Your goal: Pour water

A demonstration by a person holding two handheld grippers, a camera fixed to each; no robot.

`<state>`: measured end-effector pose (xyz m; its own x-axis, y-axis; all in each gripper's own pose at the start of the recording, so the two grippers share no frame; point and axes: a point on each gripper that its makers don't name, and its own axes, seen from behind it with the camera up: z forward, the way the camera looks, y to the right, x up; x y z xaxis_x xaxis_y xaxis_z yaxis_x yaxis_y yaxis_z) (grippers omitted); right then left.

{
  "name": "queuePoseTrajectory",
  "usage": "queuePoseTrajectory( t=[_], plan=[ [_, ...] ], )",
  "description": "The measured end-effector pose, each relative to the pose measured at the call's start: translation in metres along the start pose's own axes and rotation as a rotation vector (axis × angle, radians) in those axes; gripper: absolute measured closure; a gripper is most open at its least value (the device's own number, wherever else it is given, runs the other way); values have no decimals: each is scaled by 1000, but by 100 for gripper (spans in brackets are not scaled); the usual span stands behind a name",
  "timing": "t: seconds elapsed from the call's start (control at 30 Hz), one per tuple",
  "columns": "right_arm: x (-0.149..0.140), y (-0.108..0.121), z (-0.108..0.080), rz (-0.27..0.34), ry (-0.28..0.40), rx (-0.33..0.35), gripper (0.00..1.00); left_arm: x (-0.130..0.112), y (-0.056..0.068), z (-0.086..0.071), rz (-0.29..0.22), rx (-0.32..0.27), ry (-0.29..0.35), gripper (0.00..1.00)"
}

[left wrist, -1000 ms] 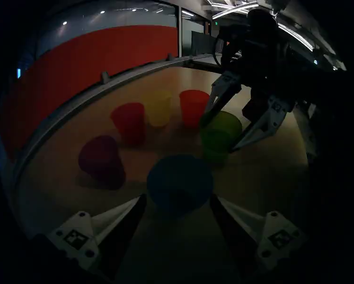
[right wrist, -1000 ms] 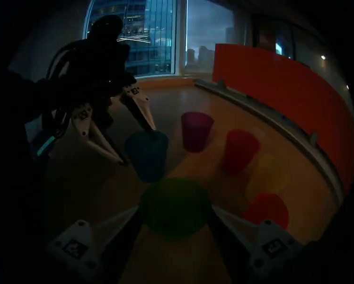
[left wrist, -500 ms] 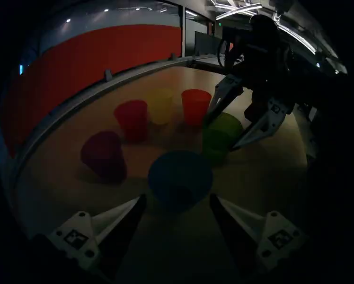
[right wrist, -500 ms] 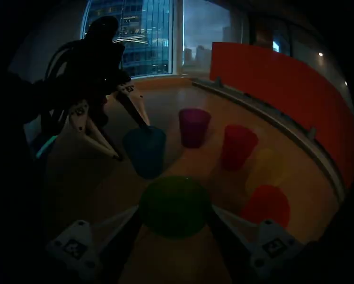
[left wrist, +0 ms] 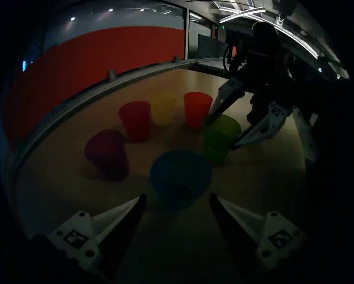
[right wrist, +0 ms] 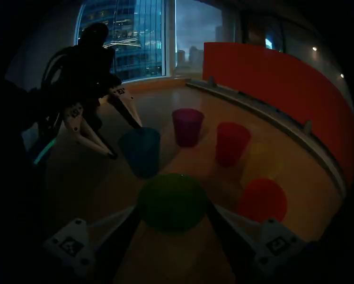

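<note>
**Two claws, each astride a cup**

The left claw (left wrist: 177,196) straddles the upright blue cup (left wrist: 181,176) on the wooden worktop (left wrist: 267,170). The right claw (right wrist: 173,207) straddles the green cup (right wrist: 172,201) just beside it. It is too dark to tell whether either claw presses on its cup. A purple cup (left wrist: 107,151), red cup (left wrist: 135,120), yellow cup (left wrist: 163,106) and orange-red cup (left wrist: 196,109) curve along the worktop edge below the red panel (left wrist: 82,61).
</note>
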<state>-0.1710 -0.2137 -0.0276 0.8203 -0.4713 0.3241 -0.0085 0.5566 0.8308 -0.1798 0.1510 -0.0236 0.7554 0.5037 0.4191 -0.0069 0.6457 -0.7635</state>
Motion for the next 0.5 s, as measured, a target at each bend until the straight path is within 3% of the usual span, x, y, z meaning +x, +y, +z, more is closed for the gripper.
queuePoseTrajectory(
  t=[0.5],
  plan=[
    [-10,8,-45,30,26,-93,2,5,-9,-33,-74,71,75,1]
  ],
)
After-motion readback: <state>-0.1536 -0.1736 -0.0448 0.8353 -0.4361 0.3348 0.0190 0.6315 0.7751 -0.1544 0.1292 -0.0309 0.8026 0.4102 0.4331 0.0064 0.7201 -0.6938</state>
